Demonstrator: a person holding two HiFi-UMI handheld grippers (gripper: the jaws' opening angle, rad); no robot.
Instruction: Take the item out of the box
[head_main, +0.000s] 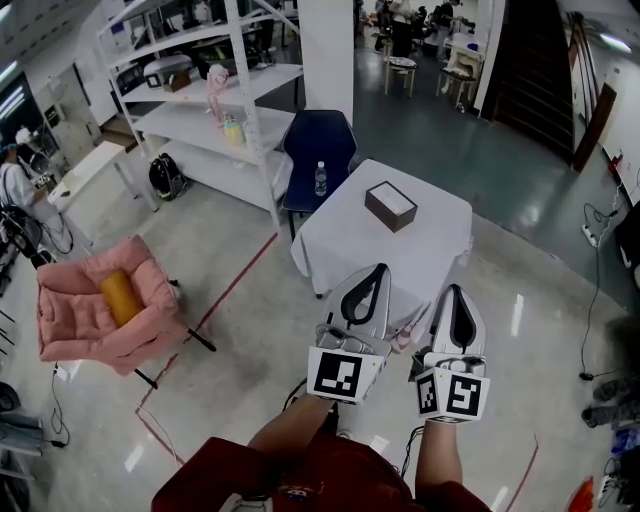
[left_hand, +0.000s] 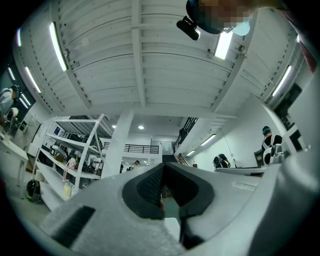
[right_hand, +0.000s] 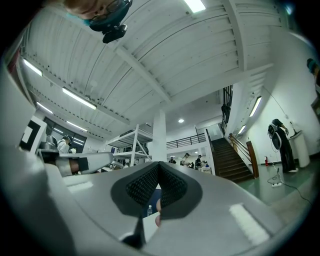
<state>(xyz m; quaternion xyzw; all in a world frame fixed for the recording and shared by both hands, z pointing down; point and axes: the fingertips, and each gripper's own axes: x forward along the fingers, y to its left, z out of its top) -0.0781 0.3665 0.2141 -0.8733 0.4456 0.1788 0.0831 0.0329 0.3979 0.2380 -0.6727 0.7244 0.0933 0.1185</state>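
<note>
A dark brown box with a white lid (head_main: 391, 205) rests on a table under a white cloth (head_main: 345, 235), well ahead of me. Both grippers hang in the air short of the table, over the floor. My left gripper (head_main: 375, 270) points forward with its jaws closed tip to tip and nothing between them; its own view (left_hand: 163, 167) looks up at the ceiling. My right gripper (head_main: 455, 291) sits beside it, also shut and empty, and its view (right_hand: 158, 166) shows the ceiling and a far staircase.
A dark blue chair (head_main: 318, 150) with a water bottle (head_main: 320, 179) stands behind the table. White shelving (head_main: 215, 95) fills the back left. A pink armchair (head_main: 95, 305) with a yellow cushion sits at the left. Cables lie on the floor at the right.
</note>
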